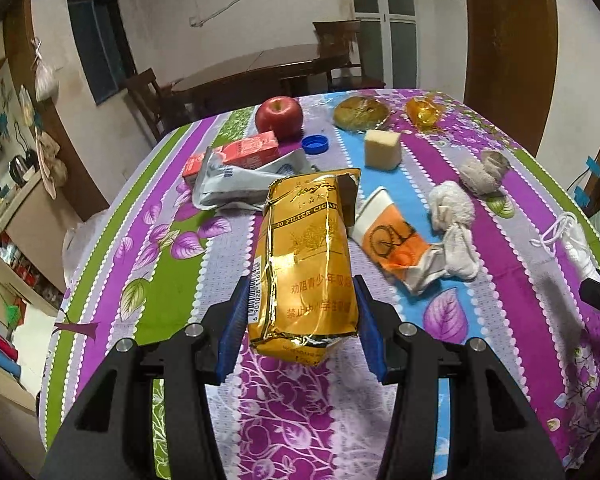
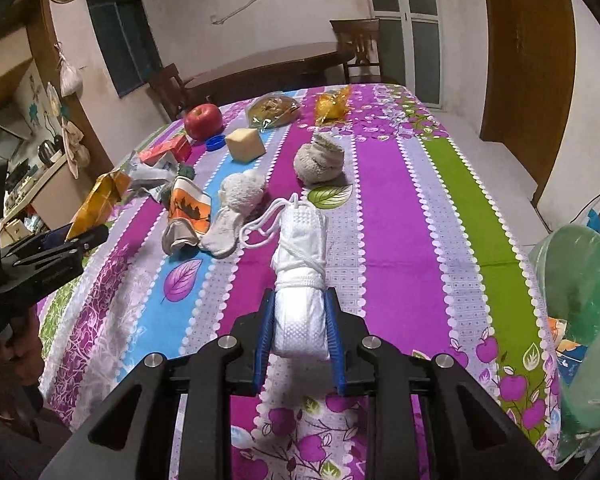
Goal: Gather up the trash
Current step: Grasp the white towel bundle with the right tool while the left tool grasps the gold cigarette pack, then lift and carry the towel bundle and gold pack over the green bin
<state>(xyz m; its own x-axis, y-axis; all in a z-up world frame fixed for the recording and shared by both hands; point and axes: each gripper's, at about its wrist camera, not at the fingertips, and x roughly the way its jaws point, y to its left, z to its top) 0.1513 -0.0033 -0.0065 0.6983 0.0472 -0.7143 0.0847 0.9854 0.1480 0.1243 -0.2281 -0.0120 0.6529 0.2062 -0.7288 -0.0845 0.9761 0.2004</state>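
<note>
Two grippers loaded, left gripper (image 1: 300, 320) clamped on gold cigarette pack (image 1: 306, 264) above tabletop's near edge, right gripper (image 2: 298, 336) clamped on rolled white mask (image 2: 300, 280), green trash bag (image 2: 576, 304) at right edge.

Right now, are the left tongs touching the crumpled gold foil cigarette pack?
Touching. The left wrist view shows both blue pads of the left tongs pressed against the sides of the gold foil cigarette pack.
</note>
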